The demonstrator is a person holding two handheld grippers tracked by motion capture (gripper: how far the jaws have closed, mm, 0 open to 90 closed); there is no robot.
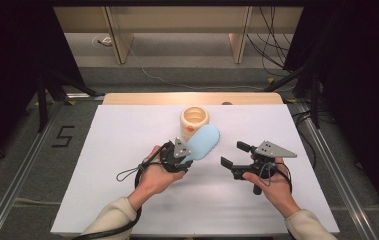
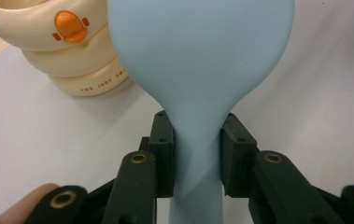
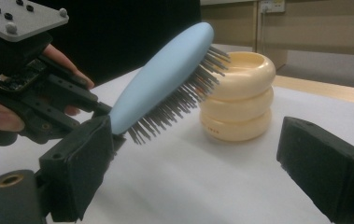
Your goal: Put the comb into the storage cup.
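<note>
Left tongs (image 2: 197,140) clamp hairbrush (image 2: 198,56); right tongs (image 3: 188,182) apart.

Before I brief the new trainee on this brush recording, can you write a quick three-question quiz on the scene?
1. True or false: the left gripper is shut on the blue hairbrush by its handle.
2. Which way do the bristles face? A) upward B) downward, toward the table
3. What stands just beyond the brush head?

Key: 1 true. 2 B. 3 the cream ringed holder, upright on the white table; the right gripper is open, holding nothing.
</note>
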